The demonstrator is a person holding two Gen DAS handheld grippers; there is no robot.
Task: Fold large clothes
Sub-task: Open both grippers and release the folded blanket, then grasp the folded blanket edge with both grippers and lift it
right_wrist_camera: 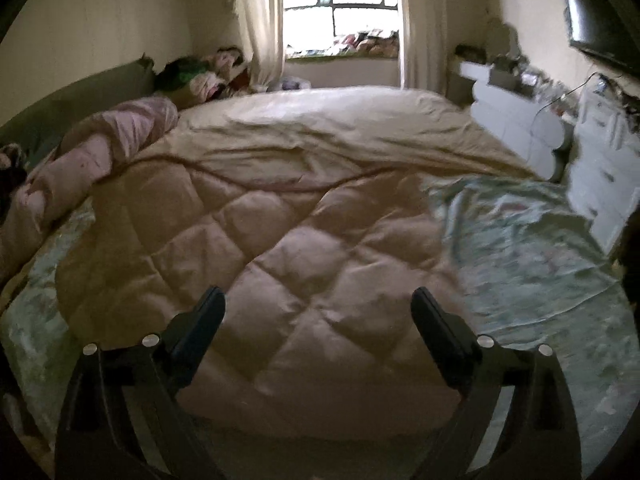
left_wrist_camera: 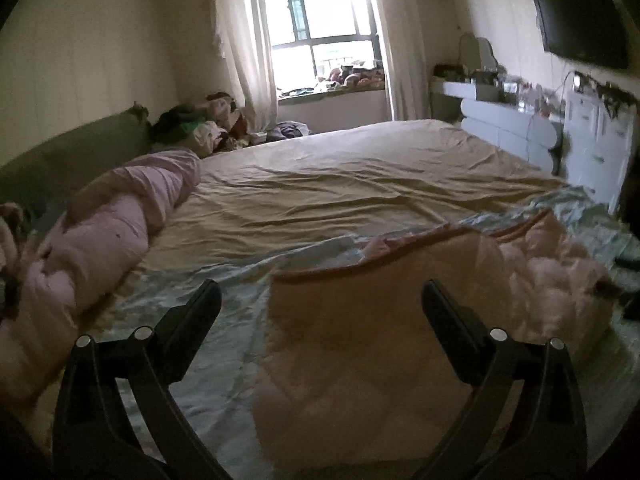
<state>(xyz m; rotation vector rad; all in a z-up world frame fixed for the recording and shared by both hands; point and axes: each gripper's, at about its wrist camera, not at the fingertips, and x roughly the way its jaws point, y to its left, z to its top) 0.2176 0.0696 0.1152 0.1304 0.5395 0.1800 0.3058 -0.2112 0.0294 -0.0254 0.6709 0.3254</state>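
The left gripper (left_wrist_camera: 322, 292) hangs over the near part of the bed with its jaws spread wide and nothing between them; its fingers (left_wrist_camera: 200, 308) frame the left edge of the quilt (left_wrist_camera: 360, 340) below without touching it. The right gripper (right_wrist_camera: 318, 300) is likewise wide apart and empty, poised above the middle of the same quilt (right_wrist_camera: 256, 240).

The quilt, a peach-pink padded piece stitched in diamonds, lies spread on the near half of the bed, its far edge trimmed in a darker band. In the left view its right side looks bunched and puffy, so the fold there seems loose. It rests on a pale green patterned sheet (right_wrist_camera: 520, 248), which shows bare to the right; laid flat like this, it probably gives both hands room to pick a fresh edge.

Farther off, a tan cover (left_wrist_camera: 340, 176) lies wrinkled across the far half of the bed. A rolled pink duvet (left_wrist_camera: 120, 216) sits along the left side, seemingly pushed aside to keep the working area free. Beyond are a heap of clothes (left_wrist_camera: 200, 120) and the window (left_wrist_camera: 320, 20).
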